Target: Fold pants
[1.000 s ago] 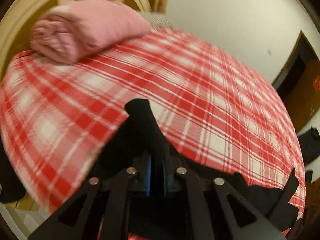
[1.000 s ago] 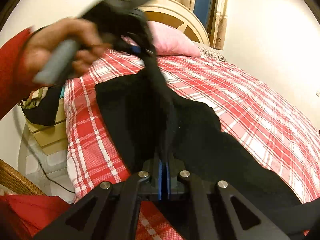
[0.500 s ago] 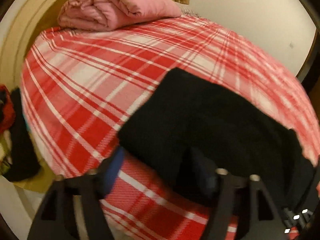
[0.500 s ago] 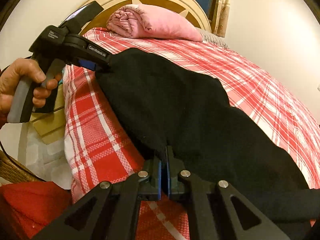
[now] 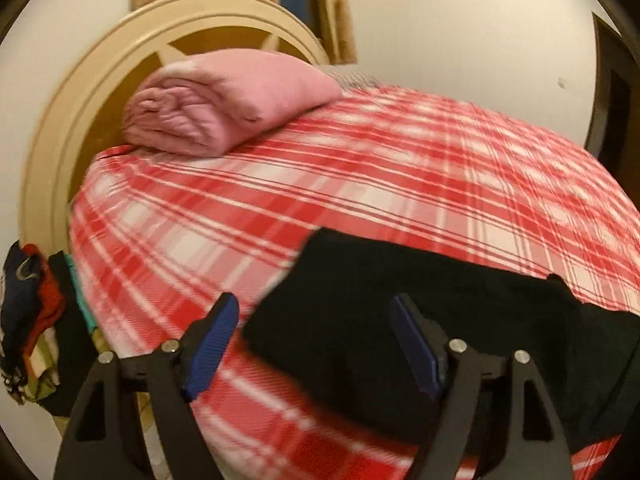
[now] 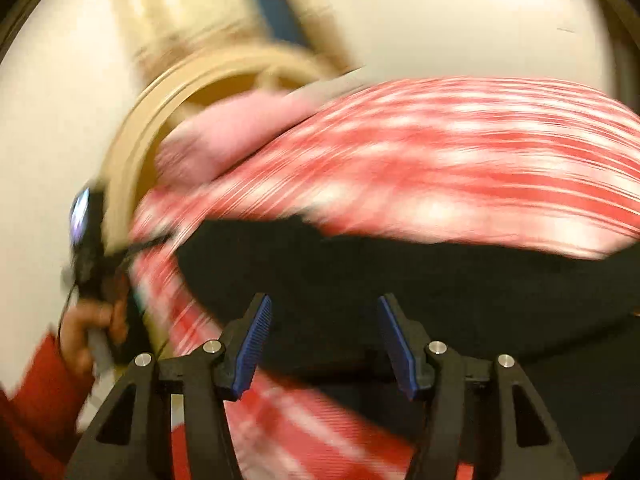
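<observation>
Let go of the black pants (image 5: 400, 320) with both the left hand-held gripper (image 5: 316, 344) and right hand-held gripper (image 6: 324, 344), jaws just sprung wide and empty, leaving them folded on the plaid bed (image 5: 360, 184) directly ahead, ready for another fold.

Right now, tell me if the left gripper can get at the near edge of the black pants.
Probably yes. The left gripper is open, and the black pants lie flat on the plaid bedspread right at its fingertips, with nothing between them.
</observation>
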The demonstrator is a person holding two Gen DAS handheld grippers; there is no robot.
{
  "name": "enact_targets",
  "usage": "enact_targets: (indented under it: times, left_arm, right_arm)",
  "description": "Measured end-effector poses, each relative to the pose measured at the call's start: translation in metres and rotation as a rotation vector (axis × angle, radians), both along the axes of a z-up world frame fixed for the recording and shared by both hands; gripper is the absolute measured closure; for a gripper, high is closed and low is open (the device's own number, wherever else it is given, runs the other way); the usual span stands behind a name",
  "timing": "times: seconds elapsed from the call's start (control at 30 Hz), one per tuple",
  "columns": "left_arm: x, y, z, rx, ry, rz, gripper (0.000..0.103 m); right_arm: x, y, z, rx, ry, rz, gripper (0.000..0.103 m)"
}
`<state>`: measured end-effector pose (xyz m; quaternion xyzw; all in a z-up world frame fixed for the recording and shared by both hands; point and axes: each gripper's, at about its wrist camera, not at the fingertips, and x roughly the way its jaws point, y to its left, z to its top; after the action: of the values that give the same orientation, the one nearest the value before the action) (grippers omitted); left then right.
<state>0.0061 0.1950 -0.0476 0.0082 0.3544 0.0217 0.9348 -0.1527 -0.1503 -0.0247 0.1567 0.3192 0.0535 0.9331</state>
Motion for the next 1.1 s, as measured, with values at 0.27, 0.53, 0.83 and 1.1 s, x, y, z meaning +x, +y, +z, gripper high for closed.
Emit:
enact_targets:
  times: [0.27, 0.53, 0.83, 1.1]
  left_arm:
    - [0.017, -0.041, -0.049, -0.04, 0.07, 0.013, 0.014]
    - [0.014, -0.041, -0.052, -0.022, 0.014, 0.047, 0.0]
    - [0.017, -0.042, -0.053, -0.024, 0.009, 0.068, 0.0]
    - [0.018, -0.042, -0.054, -0.032, 0.019, 0.083, 0.0]
  right_arm:
    - [0.026, -0.206, 0.019, 0.026, 0.16, -0.495, 0.046]
    - [0.097, -0.259, -0.042, -0.051, 0.44, -0.645, 0.046]
    - [0.049, -0.279, -0.029, 0.031, 0.376, -0.639, 0.097]
    - [-0.114, -0.263, 0.019, 0.157, 0.072, -0.701, 0.097]
